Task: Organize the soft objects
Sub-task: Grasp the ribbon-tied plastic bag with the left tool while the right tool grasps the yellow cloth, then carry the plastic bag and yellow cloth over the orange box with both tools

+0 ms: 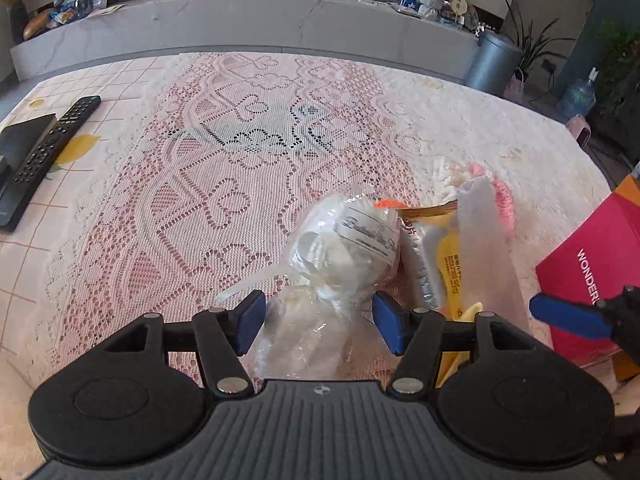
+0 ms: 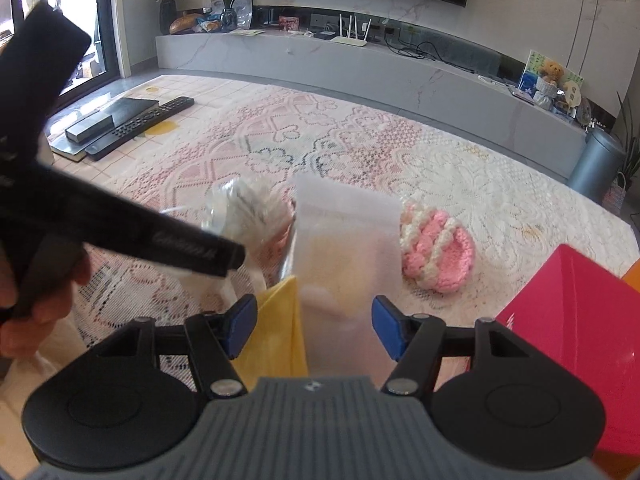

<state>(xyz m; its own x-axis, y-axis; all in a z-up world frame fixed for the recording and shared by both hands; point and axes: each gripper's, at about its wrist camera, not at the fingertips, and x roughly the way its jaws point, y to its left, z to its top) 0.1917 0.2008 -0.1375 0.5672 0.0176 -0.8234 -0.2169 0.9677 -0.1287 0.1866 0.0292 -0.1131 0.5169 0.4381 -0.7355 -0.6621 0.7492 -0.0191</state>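
Note:
A clear plastic bag with a white soft item lies on the lace tablecloth. Its tail runs between the blue pads of my left gripper, which stands open around it without squeezing. A tall frosted pouch stands up between the pads of my right gripper, with the corner of a yellow packet beside it. Together they fill the gap and the pads touch them. In the left wrist view the pouch leans next to the yellow packet. A pink and white knitted piece lies behind.
A pink box stands at the right, also seen as the pink box. A remote control and a black flat case lie at the far left. A hand holds the left gripper's black body.

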